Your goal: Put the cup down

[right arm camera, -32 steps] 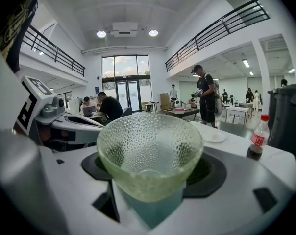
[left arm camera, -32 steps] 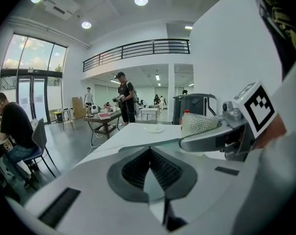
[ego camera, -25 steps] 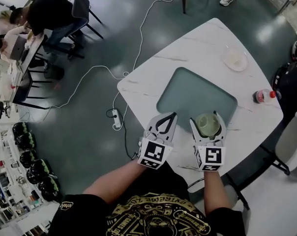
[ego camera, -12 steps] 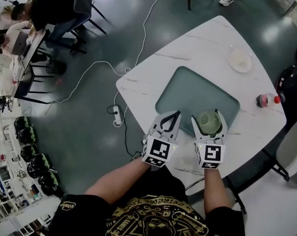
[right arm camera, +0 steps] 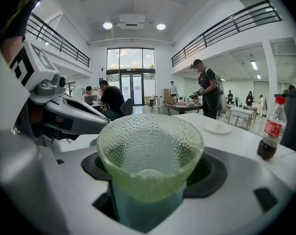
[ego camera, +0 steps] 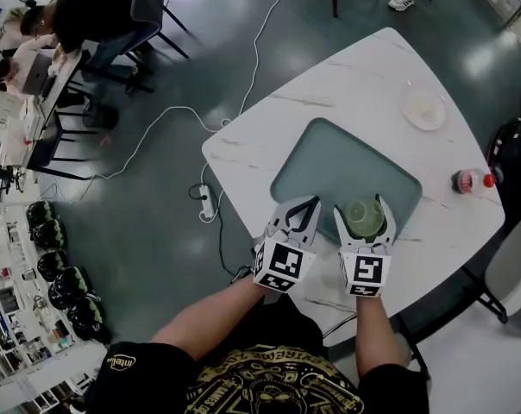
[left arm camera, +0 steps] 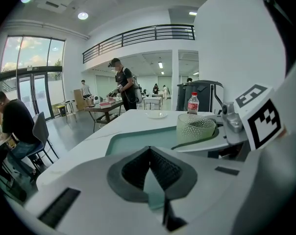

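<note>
Over white marble table (ego camera: 347, 76), at teal mat's (ego camera: 347, 158) near edge, gripped dimpled green cup (right arm camera: 150, 151) upright between right gripper (ego camera: 364, 219) jaws; left gripper (ego camera: 304, 207) just beside, jaws pressed together, empty.

The cup (right arm camera: 150, 153) is pale green, dimpled glass (bubbled all over); the desk (ego camera: 347, 84) white with faint grey veins, its mat (ego camera: 329, 166) flat grey-green; the bottle (ego camera: 468, 181) red-labelled.
</note>
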### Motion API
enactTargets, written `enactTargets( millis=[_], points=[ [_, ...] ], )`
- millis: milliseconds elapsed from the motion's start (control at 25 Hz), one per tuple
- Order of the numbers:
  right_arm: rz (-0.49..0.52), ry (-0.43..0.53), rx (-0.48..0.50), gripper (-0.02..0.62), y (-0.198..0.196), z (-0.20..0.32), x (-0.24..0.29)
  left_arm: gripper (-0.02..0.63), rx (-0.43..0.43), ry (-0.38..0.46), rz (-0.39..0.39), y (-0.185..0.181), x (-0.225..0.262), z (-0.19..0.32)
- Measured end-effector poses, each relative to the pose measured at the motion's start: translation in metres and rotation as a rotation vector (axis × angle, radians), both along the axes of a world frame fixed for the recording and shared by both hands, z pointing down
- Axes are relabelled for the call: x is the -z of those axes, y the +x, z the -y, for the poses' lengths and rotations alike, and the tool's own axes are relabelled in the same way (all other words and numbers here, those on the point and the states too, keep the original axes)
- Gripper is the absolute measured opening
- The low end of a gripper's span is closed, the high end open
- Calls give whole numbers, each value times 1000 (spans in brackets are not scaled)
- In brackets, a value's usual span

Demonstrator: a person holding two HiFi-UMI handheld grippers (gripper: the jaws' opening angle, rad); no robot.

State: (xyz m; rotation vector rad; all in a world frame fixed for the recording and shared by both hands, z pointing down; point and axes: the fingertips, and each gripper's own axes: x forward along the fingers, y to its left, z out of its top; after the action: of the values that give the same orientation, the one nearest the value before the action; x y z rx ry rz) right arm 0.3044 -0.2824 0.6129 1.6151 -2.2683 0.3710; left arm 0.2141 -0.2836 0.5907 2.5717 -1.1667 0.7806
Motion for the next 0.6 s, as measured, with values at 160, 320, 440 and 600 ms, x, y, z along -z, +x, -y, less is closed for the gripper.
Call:
enactTargets(
  millis=[160, 320, 440, 600],
  points=[
    [3, 2, 15, 388, -3, -1, -2, 8, -11, -6, 9, 4, -5, -1],
    [-6, -1, 17, 388, -1, -1, -8, 8, -23, -9, 16, 9, -9, -1],
    [-5, -2, 20, 390, -2, -3, -8, 8, -31, -10, 17, 12, -10, -2],
    [-3, -33, 26, 388, -3, -4, -13, 8, -35, -10, 19, 15, -11, -3]
  ],
)
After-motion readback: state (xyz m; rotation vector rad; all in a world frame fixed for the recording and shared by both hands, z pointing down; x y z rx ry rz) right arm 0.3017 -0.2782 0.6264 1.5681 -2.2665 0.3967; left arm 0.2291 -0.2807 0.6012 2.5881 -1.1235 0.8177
